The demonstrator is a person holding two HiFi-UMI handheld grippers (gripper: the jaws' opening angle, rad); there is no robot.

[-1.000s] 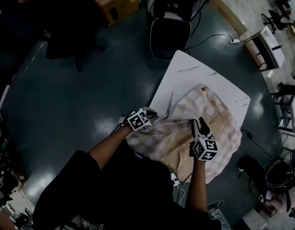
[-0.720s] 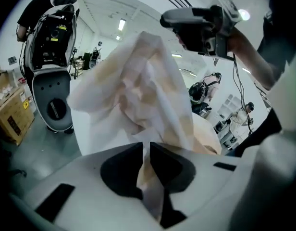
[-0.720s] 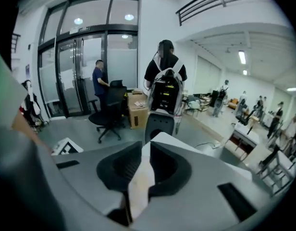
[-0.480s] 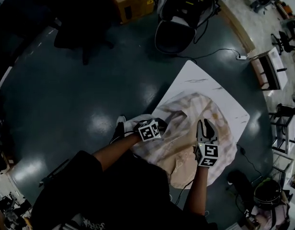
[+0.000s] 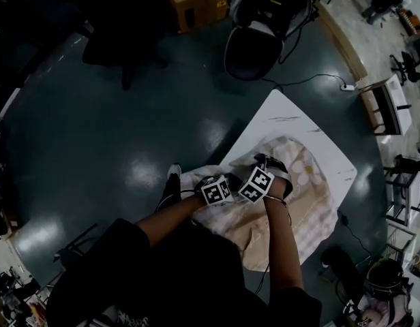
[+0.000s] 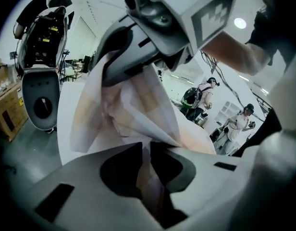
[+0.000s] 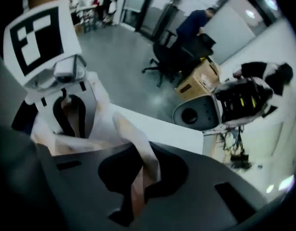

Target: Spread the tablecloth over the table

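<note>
Plainly, the two grippers sat close together over the near-left part of the white surface (image 5: 286, 113), their marker cubes almost touching in the head view. The left gripper (image 5: 226, 184) had its fingers drawn narrow and pinched on a fold of the tablecloth (image 5: 304, 204); in the left gripper view the pale checked fabric ran straight down between them and fanned out above. The right gripper (image 5: 267, 170) pointed steeply down just beside it. Its fingers had just been closing, and in the right gripper view they were nipped on a raised ridge of the same cloth (a thin crest that stood up out of the gap). Each gripper showed in the other's view, with cloth stretched between the two grips. The tablecloth itself lay crumpled in a heap on the near half of the surface, spilling over the near and right edges, while the far corner showed plain white. Around the surface lay a dark glossy floor (image 5: 121, 121). Beyond its far end stood a white-shelled machine (image 5: 253, 52), and a cardboard box (image 5: 196, 2) sat just left of that. Several people (image 6: 202, 94) stood well off in the background of the left gripper view.
</note>
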